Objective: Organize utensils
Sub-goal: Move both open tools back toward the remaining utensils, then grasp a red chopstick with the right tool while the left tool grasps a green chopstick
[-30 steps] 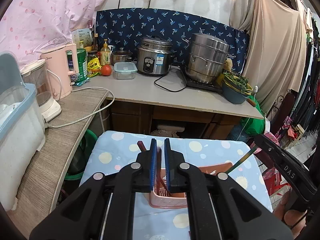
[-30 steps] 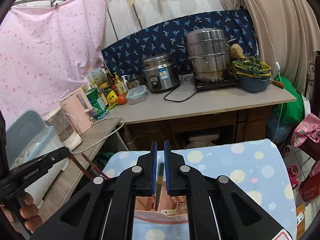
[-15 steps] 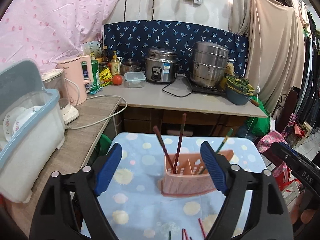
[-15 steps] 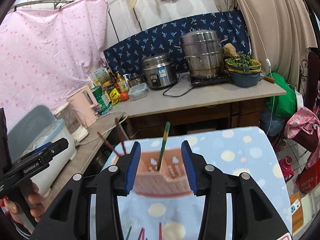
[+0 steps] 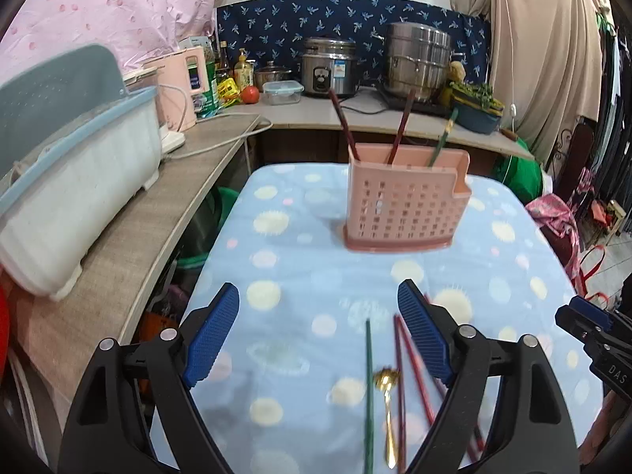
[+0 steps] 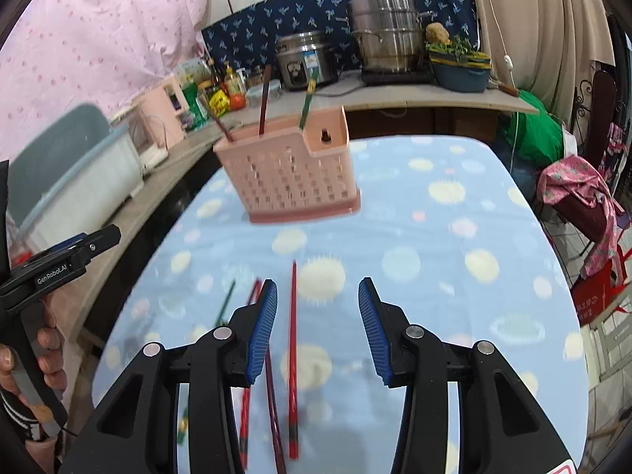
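A pink slotted utensil holder (image 5: 407, 201) (image 6: 292, 173) stands on the blue dotted cloth (image 5: 300, 260), with two dark red chopsticks and one green chopstick upright in it. My left gripper (image 5: 318, 335) hangs open, low over the near cloth, with nothing between its pads. Just ahead of it lie a green chopstick (image 5: 369, 387), a gold spoon (image 5: 386, 383) and red chopsticks (image 5: 410, 359). My right gripper (image 6: 316, 324) is open too, and a red chopstick (image 6: 293, 347) lies on the cloth under the gap. More red chopsticks (image 6: 252, 300) lie beside its left finger.
A white and blue dish rack (image 5: 71, 181) sits on the wooden counter at left. A pink kettle (image 5: 185, 83), rice cooker (image 5: 330, 67) and steel pot (image 5: 418, 63) stand at the back. A hand (image 6: 19, 359) holds the left gripper. The cloth drops off at right.
Both grippers went from shut to open and drew back and down from the holder. Chopsticks stay standing in the holder, and the loose utensils on the cloth came into view.
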`<state>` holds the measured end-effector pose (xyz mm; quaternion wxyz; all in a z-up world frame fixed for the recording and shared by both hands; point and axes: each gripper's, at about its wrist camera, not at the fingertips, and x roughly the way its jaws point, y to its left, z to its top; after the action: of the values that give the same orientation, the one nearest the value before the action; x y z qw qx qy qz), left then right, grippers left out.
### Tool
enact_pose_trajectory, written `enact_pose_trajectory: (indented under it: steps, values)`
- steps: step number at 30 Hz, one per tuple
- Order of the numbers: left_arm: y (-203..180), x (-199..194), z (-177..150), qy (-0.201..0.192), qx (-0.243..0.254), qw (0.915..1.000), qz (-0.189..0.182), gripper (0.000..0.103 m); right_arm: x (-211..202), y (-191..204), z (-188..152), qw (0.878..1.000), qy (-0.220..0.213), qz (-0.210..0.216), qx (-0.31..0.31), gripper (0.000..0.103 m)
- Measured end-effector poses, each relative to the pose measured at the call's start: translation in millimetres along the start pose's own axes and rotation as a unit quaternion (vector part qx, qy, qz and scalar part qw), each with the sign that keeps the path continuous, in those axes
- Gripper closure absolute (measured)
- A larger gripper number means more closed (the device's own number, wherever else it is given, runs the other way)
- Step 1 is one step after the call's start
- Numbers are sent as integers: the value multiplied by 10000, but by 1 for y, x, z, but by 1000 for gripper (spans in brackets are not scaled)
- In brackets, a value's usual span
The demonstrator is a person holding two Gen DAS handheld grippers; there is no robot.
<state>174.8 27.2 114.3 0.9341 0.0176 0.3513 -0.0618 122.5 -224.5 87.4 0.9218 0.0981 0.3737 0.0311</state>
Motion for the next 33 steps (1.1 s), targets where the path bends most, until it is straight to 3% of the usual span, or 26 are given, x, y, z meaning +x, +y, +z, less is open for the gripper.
enact_pose_trajectory:
  steps: [8,14,23,33]
  values:
    - [0,-3,-73,343,102,9993,86,25,7,12,-69,9987,328,-254,-307,61]
    - [-2,-1,-111,644,106,9978,61,25,21,17,-95,9976,553,-259,-332,61]
    - [-8,-1,-136,835,106,9964,9,25,34,19,-112,9962,761,-252,-337,77]
    - [-12,2,-151,1029,171,9945,-52,25,40,26,-118,9952,850,-220,-436,86]
